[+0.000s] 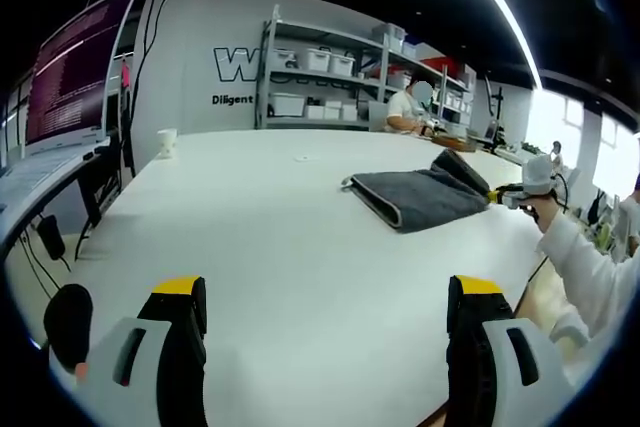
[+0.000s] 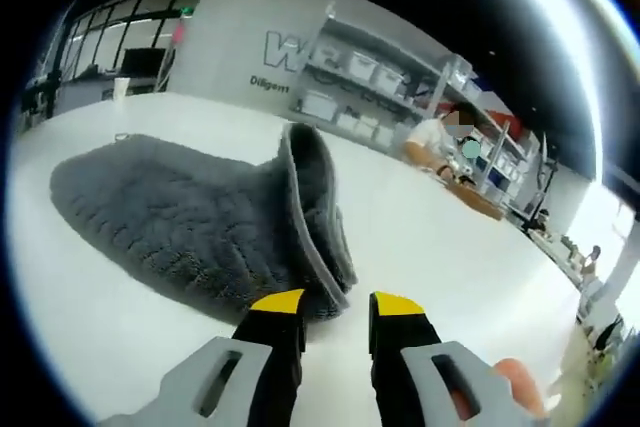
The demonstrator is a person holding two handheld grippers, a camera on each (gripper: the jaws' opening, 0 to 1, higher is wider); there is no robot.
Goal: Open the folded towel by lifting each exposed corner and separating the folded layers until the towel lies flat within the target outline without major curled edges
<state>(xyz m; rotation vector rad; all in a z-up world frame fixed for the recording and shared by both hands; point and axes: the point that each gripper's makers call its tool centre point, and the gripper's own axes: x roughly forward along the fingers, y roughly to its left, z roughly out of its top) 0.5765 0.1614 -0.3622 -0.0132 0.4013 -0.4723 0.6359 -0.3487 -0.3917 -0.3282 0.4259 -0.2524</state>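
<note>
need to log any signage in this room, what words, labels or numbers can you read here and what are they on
"W": large dark letter on the white back wall, the rest cut off by the shelving.
"Diligent": small dark text below it on the same wall; it seems to run on behind the shelving.
Monitor: lines of text, too small to read.
Storage bins' labels: too blurred to read.

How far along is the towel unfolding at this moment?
Barely begun. The grey towel is still folded on the white table. In hand: the right gripper has one edge raised, though whether its jaws actually pinch the cloth is unclear. The left gripper is open, well short of the towel. Left: separating layers and flattening.
</note>
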